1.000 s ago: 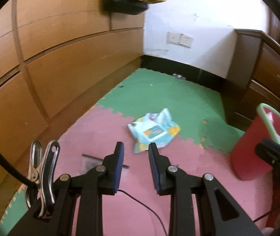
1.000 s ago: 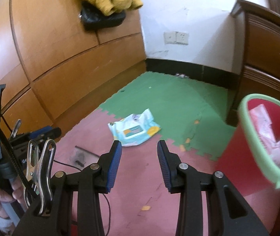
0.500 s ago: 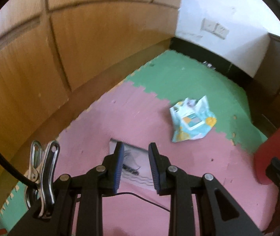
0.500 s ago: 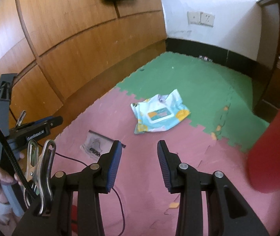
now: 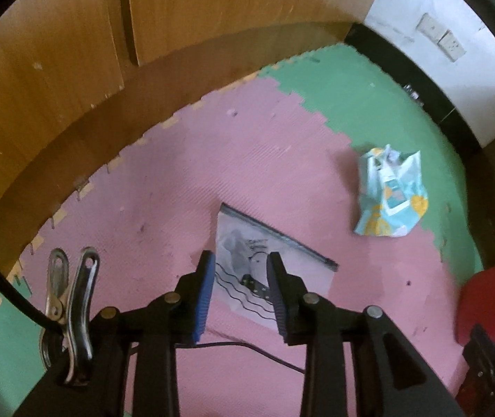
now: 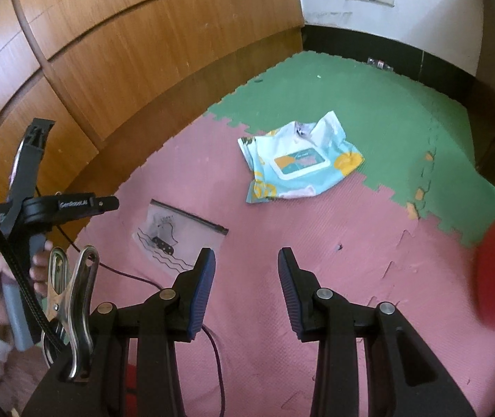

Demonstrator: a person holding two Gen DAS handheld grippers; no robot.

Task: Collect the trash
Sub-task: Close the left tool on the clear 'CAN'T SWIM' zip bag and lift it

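Lower the open, empty left gripper (image 5: 238,288) squarely over the flat zip bag (image 5: 268,267) at lower centre; pinch one edge. The right gripper (image 6: 247,288) is open too.

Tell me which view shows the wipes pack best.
The right wrist view: the wipes pack lies whole and sharp near mid-frame, its label flap readable as a shape. The left wrist view shows the same pack smaller, blurred and off toward the right edge.

Black left gripper (image 5: 238,276), blue-ribbed jaws, silver screws, steel clip (image 5: 70,316)
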